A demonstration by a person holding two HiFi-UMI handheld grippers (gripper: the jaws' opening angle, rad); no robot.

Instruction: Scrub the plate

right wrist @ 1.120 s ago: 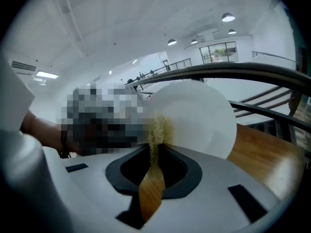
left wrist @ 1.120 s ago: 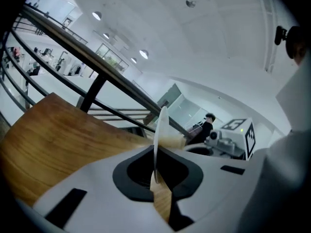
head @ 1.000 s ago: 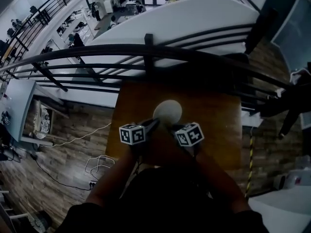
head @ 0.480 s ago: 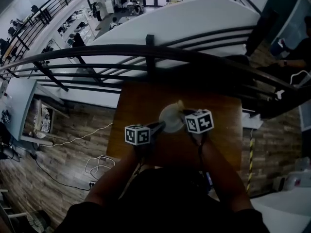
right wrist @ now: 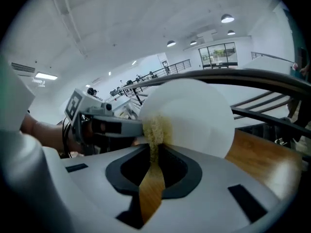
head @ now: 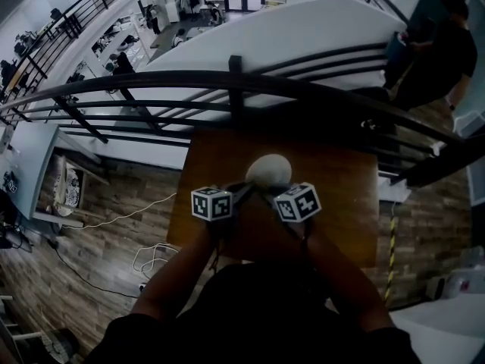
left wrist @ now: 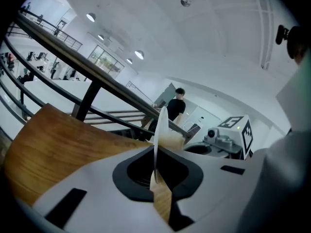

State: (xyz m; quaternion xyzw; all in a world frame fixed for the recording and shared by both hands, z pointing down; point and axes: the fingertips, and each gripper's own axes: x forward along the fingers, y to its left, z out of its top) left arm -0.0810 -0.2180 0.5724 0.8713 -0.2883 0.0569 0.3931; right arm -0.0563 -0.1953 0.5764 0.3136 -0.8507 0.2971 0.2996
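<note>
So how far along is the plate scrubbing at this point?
Done: the left gripper is shut on the rim of the plate, holding it on edge over the wooden table, and the right gripper is shut on a yellowish sponge. In hand: the sponge presses on the plate's face near one edge. Left: how much of the face is scrubbed can't be told, and the plate is not yet set down.

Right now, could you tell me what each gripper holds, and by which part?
The left gripper grips the white plate by its rim. The right gripper pinches a yellowish sponge by its near end, against the plate's face.
</note>
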